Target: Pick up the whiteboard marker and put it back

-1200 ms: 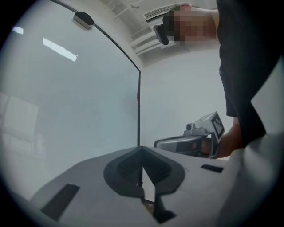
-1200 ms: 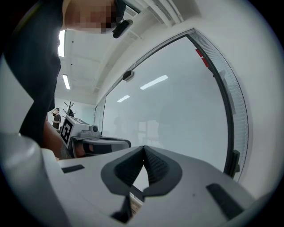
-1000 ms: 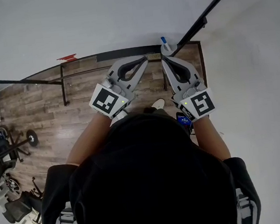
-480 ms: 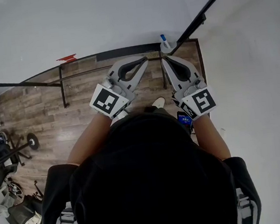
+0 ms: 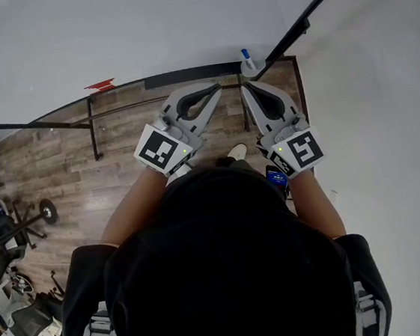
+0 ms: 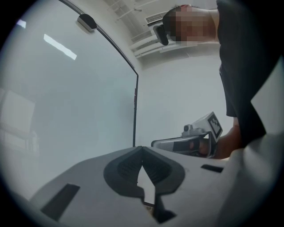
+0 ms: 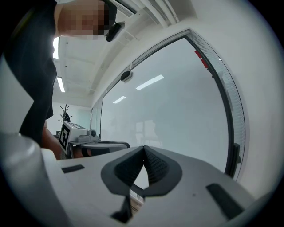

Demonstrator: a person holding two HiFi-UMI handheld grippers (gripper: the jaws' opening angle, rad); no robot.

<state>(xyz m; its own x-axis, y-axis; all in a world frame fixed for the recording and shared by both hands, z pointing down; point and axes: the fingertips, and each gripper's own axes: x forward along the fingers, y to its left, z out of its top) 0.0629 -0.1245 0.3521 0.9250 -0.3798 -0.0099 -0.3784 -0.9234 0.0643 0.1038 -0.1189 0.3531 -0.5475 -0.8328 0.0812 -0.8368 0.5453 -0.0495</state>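
In the head view a whiteboard marker (image 5: 245, 55) with a blue cap stands upright in a small pale holder (image 5: 250, 68) at the right end of the board's bottom rail. Just short of it, my right gripper (image 5: 244, 86) points level at the board, shut and with nothing between its jaws. Beside it on the left, my left gripper (image 5: 218, 87) is also shut and holds nothing. The left gripper view shows my left gripper's (image 6: 142, 148) tips meeting, with the right gripper (image 6: 186, 144) beyond. The right gripper view shows my right gripper's (image 7: 144, 147) pads closed.
The whiteboard (image 5: 141, 28) fills the top of the head view, with its dark bottom rail (image 5: 184, 77) and a black frame bar (image 5: 313, 12) at the right. A red eraser-like piece (image 5: 100, 85) sits on the rail at the left. Below lie the wood floor (image 5: 66, 165) and chairs (image 5: 16, 313).
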